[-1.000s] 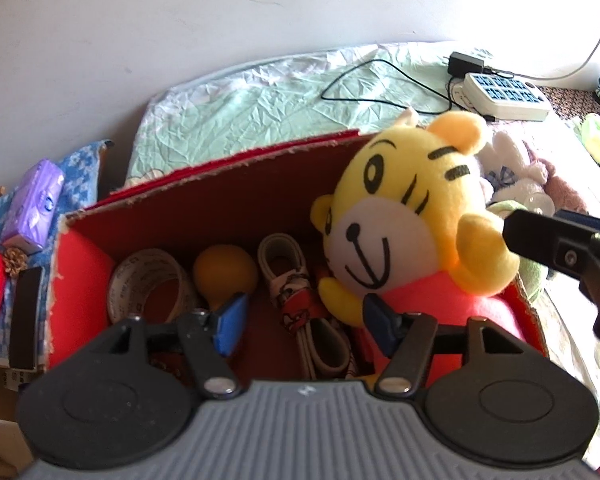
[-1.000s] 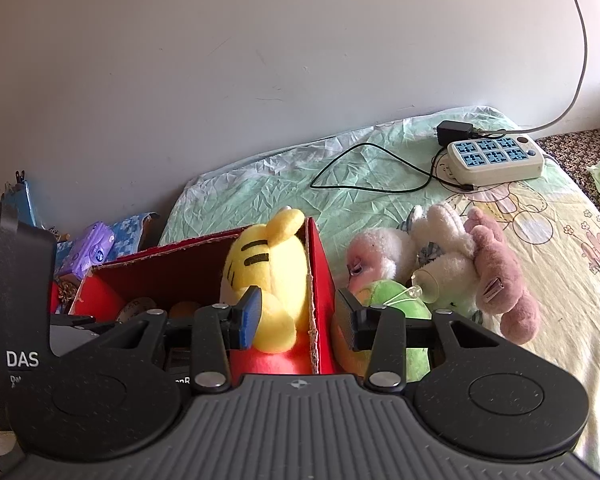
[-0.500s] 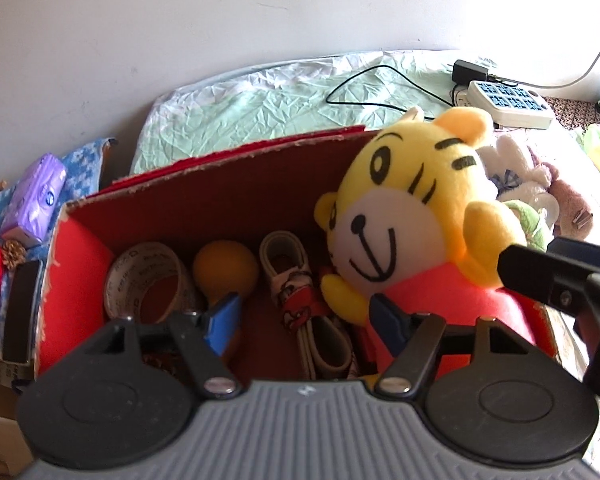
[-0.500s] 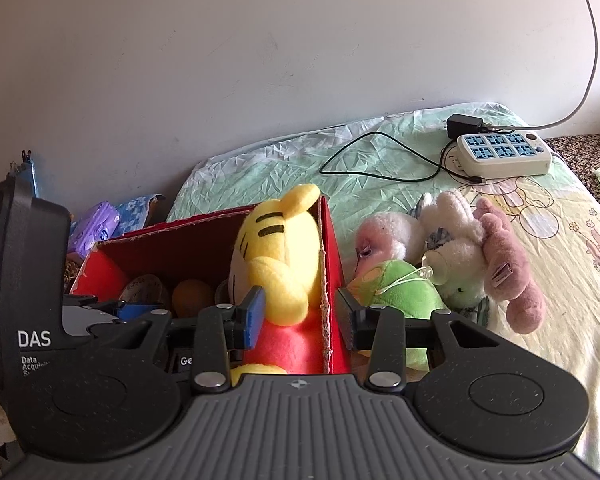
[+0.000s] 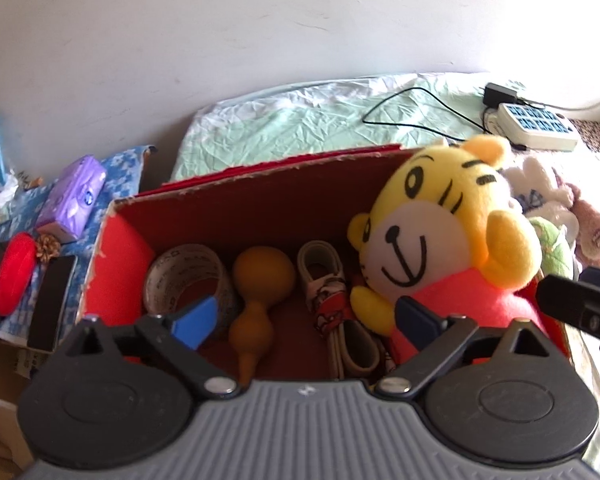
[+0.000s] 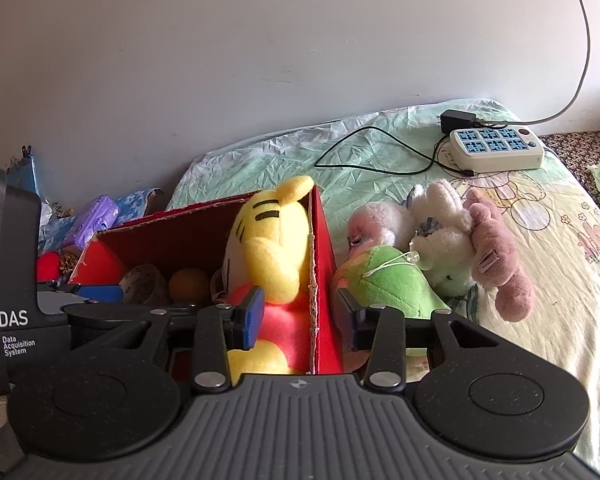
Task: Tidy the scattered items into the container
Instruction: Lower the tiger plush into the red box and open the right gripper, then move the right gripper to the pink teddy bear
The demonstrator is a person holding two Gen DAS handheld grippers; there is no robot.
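While the left gripper [image 5: 304,316] hangs over the red box [image 5: 260,196], its jaws have just been opening and stand wide apart, nothing pressed between them — the tiger [image 5: 440,236] sits in the box's right end beside a tape roll [image 5: 188,276]. The right gripper [image 6: 298,316] straddles the box's right wall, jaws partly apart, not clamped; more plush toys [image 6: 444,240] lie on the bed [image 6: 548,280].

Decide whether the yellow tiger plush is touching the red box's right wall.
Touching. The right wrist view shows the yellow tiger plush pressed against the inner face of the red box's right wall, with no gap between them.
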